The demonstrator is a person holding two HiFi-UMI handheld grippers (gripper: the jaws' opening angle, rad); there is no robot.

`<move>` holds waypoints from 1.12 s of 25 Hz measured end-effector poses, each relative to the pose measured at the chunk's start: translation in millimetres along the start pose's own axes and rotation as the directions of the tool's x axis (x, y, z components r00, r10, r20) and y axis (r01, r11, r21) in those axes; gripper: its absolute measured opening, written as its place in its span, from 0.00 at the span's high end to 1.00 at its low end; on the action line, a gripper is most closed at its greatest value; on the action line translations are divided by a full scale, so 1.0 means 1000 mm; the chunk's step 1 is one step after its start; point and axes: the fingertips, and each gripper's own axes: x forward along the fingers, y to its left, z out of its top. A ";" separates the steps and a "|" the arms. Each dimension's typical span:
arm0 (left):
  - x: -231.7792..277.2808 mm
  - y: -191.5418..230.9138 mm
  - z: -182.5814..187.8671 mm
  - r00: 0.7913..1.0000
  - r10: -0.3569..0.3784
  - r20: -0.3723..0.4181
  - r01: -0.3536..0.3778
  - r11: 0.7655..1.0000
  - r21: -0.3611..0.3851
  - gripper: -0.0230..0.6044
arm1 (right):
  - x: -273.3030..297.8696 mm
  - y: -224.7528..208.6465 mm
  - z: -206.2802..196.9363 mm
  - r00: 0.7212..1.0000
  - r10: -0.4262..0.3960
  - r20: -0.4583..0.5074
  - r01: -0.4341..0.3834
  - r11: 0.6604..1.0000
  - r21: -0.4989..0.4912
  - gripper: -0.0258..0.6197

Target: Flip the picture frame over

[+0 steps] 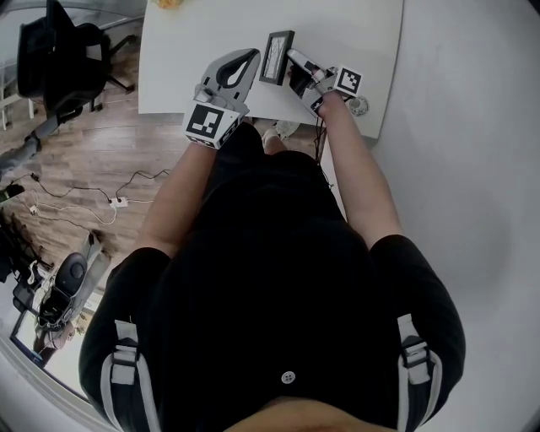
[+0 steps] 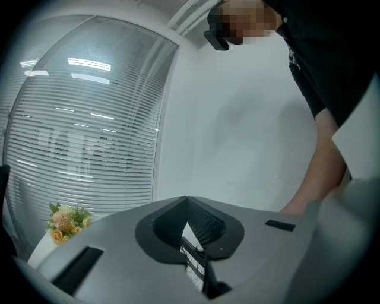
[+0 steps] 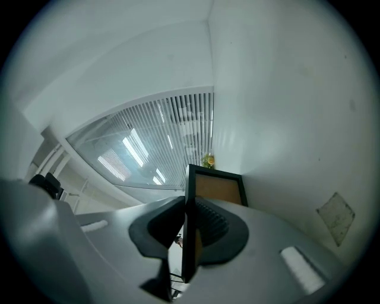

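Observation:
A black picture frame [image 1: 275, 57] stands on edge on the white table [image 1: 194, 42], close to the near edge. My right gripper [image 1: 294, 58] comes at it from the right and is shut on its rim. In the right gripper view the frame's thin black edge runs between the pads and its brown back [image 3: 218, 187] rises beyond my right gripper [image 3: 189, 205]. My left gripper [image 1: 251, 56] sits just left of the frame, tips together with nothing between them. In the left gripper view a bit of the frame [image 2: 191, 261] shows through the gap below the tips of my left gripper [image 2: 187, 200].
A bunch of flowers [image 1: 169, 3] [image 2: 65, 221] sits at the table's far edge. A black office chair [image 1: 59, 59] stands to the left on the wood floor, with cables [image 1: 118, 201] lying there. A white wall closes the right side. A small round object [image 1: 359, 105] lies by the table's near right corner.

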 end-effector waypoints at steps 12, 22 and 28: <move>0.000 0.000 0.012 1.000 -0.001 0.017 0.001 1.000 0.015 0.96 | -0.009 -0.007 0.010 0.989 -0.149 -0.005 0.146 0.977 -0.156 0.78; 0.005 -0.008 0.023 1.000 -0.007 0.022 0.006 0.999 0.035 0.96 | -0.016 -0.016 0.014 0.936 -0.350 -0.023 0.317 0.873 -0.370 0.59; 0.007 -0.010 0.022 1.000 -0.009 0.022 0.008 0.999 0.037 0.96 | -0.021 -0.025 0.015 0.865 -0.502 -0.003 0.412 0.714 -0.566 0.47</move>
